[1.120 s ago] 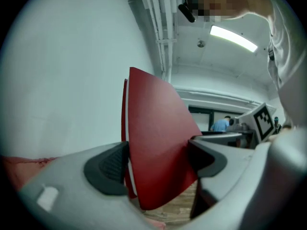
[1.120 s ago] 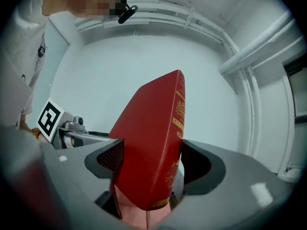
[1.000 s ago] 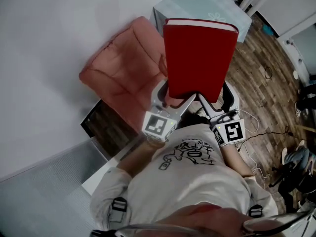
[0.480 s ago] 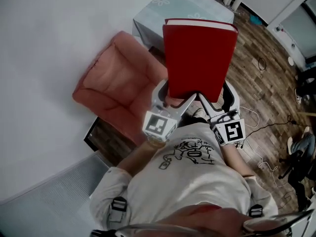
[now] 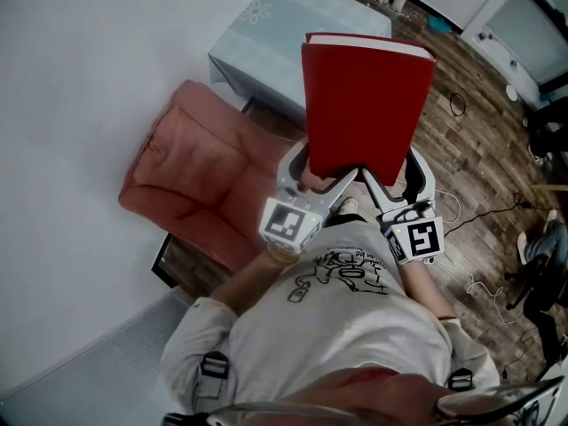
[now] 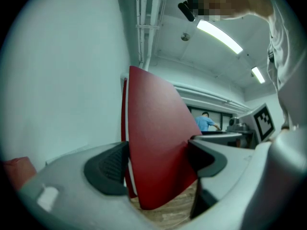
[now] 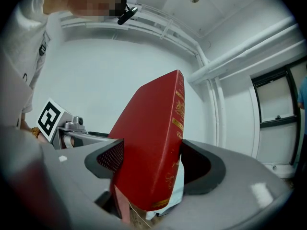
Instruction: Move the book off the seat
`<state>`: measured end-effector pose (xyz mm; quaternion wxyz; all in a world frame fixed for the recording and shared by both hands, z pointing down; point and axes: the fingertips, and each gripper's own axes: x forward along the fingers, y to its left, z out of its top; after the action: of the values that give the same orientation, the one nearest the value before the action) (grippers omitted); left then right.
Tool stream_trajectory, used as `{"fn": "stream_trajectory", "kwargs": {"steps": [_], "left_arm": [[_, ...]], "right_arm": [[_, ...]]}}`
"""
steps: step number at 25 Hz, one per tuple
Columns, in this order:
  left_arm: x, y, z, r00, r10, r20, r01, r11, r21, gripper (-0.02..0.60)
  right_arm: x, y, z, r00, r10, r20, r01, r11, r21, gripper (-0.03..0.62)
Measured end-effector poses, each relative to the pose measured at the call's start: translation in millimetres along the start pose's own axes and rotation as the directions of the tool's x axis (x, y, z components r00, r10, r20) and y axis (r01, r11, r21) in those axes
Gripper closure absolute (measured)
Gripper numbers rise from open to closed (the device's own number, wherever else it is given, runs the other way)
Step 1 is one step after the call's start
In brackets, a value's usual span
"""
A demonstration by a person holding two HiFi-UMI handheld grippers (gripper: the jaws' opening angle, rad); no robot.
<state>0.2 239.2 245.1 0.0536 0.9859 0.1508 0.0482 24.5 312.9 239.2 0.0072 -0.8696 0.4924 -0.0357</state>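
Note:
A thick red hardback book (image 5: 366, 106) hangs flat in the air in front of me, held at its near corners by both grippers. My left gripper (image 5: 321, 172) is shut on its near left corner, and in the left gripper view the red cover (image 6: 156, 152) fills the gap between the pads. My right gripper (image 5: 389, 174) is shut on the near right corner, where the gilt spine (image 7: 173, 143) shows between the jaws. The pink upholstered seat (image 5: 200, 185) lies to the left, apart from the book.
A pale blue cloth-covered table (image 5: 288, 34) stands beyond the seat, under the book's far edge. White wall runs along the left. Wooden floor (image 5: 484, 167) at the right carries cables and a chair base (image 5: 546, 256). A white cabinet (image 5: 115, 362) stands near left.
The book and both grippers hold their pose in the head view while the room slides left: the seat and blue table have shifted leftward, so the book now hangs farther right of the seat.

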Motion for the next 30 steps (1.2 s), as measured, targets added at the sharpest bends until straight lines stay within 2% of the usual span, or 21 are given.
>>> {"fn": "stream_trajectory", "kwargs": {"steps": [7, 15, 24, 30], "left_arm": [[66, -25, -6, 0.996, -0.09, -0.02, 0.09, 0.996, -0.007, 0.198], [126, -56, -12, 0.977, -0.211, -0.037, 0.211, 0.977, -0.004, 0.198], [167, -102, -14, 0.955, -0.29, -0.055, 0.29, 0.957, -0.009, 0.198], [177, -116, -19, 0.941, -0.335, -0.053, 0.335, 0.942, -0.012, 0.199]], "right_arm": [[-15, -65, -5, 0.996, -0.083, -0.012, 0.083, 0.997, -0.002, 0.229], [-38, -124, -10, 0.979, -0.204, -0.009, 0.204, 0.979, 0.007, 0.229], [-77, -169, -10, 0.959, -0.284, -0.01, 0.284, 0.959, 0.022, 0.232], [-91, -179, -14, 0.943, -0.332, -0.005, 0.332, 0.943, 0.025, 0.232]]}}
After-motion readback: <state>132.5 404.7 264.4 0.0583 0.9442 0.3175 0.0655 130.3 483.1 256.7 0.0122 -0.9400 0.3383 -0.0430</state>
